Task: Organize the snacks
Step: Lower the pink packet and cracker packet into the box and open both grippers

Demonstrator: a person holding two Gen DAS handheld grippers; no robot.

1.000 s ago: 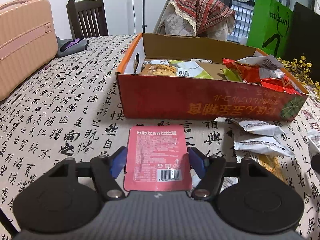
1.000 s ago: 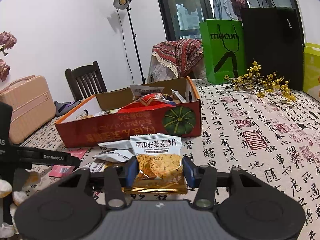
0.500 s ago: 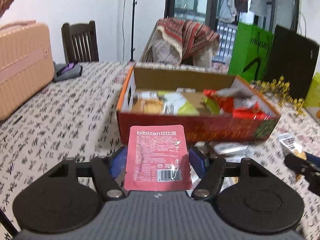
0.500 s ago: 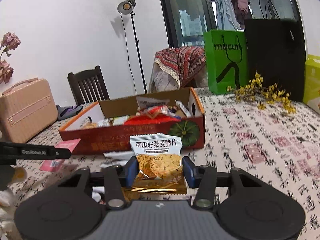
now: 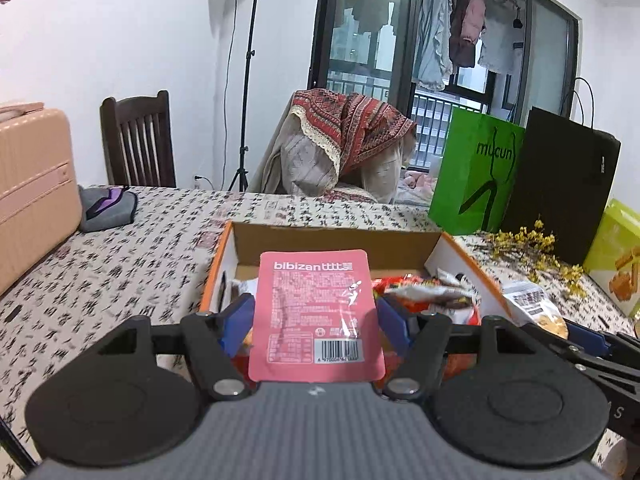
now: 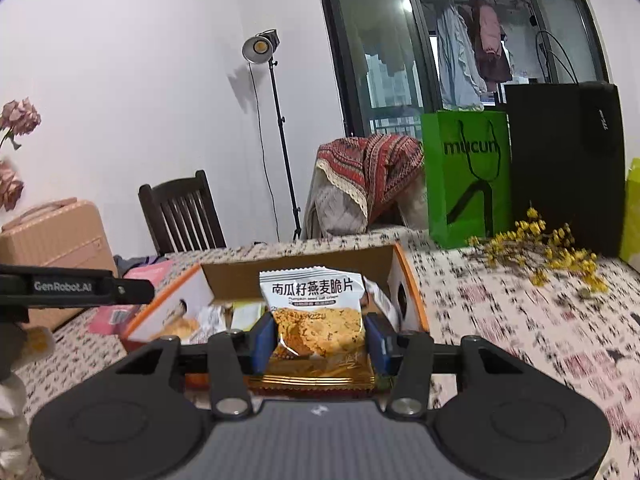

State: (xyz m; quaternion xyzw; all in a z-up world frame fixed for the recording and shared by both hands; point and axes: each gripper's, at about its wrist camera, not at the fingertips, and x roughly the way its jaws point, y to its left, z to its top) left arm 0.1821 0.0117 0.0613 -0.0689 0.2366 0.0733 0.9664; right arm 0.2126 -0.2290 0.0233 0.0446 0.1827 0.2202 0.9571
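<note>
My left gripper is shut on a pink "bibizan" packet, held flat in the air just in front of the open orange-red snack box. Several snack packets lie inside the box. My right gripper is shut on a white and gold pumpkin-seed oat crisp packet, also raised before the box's near side. The crisp packet shows at the right edge of the left wrist view. The pink packet shows at the left of the right wrist view.
A green paper bag, a black bag and yellow dried flowers stand beyond the box at right. A pink suitcase and a grey pouch sit at the left. A dark chair stands behind the table.
Both grippers have risen with their packets and now look over the box's near wall into it. The loose packets on the cloth in front of the box have dropped out of view.
</note>
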